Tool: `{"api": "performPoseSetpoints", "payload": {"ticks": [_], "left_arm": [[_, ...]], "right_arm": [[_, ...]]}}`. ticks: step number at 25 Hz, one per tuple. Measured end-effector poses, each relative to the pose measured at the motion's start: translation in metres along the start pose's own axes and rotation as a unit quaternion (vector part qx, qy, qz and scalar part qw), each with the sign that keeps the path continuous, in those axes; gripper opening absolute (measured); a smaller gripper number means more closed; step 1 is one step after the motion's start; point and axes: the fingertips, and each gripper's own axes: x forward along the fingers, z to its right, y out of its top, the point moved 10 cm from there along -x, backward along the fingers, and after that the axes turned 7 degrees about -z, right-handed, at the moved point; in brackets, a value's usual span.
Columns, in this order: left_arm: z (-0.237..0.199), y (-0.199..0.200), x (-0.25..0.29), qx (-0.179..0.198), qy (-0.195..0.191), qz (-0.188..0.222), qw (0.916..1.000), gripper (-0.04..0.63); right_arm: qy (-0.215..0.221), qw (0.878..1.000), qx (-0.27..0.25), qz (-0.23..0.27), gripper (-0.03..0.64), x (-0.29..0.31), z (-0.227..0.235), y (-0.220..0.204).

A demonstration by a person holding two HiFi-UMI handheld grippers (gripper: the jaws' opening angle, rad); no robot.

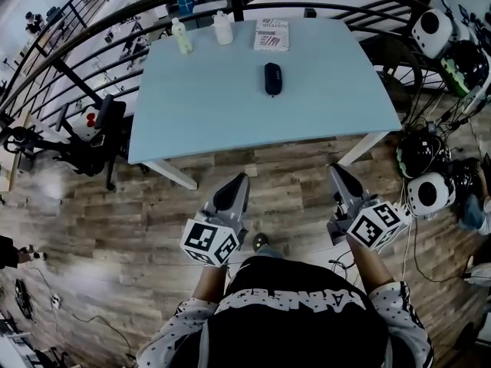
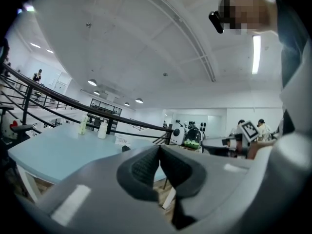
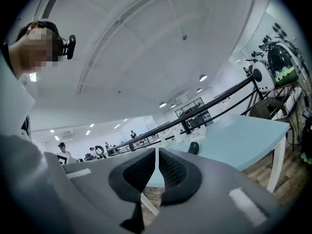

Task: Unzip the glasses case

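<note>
A dark glasses case lies on the light blue table, toward its far middle; it also shows small in the left gripper view and the right gripper view. Both grippers hang over the wooden floor in front of the table's near edge, well short of the case. My left gripper points level at the table with its jaws shut on nothing. My right gripper is likewise shut and empty.
At the table's far edge stand a yellow-green bottle, a white bottle and a printed box. A black railing curves behind the table. Helmets and cables lie at the right, a chair at the left.
</note>
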Motion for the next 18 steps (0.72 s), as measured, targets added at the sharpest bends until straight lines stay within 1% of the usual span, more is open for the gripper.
{"api": "performPoseSetpoints", "payload": {"ticks": [3,7,11,14,18], "left_arm": [[-0.024,0.004,0.007,0.000,0.000,0.001,1.0000,0.000],[-0.049,0.011,0.013,0.011,0.000,0.000,0.9999,0.000],[-0.073,0.016,0.011,0.026,0.012,0.000,0.9996,0.000],[-0.087,0.019,0.010,0.023,0.020,0.001,0.9995,0.000],[-0.093,0.015,0.012,0.017,0.017,-0.008,0.9997,0.000]], "right_arm": [[-0.003,1.000,-0.001,0.003,0.006,0.024,0.000,0.004],[-0.003,1.000,-0.003,0.006,0.006,0.053,-0.002,0.007],[0.003,1.000,-0.004,0.002,0.006,0.079,-0.007,0.007],[0.009,1.000,-0.008,-0.001,0.008,0.093,-0.012,0.008],[0.006,1.000,-0.003,-0.006,0.008,0.100,-0.010,0.007]]}}
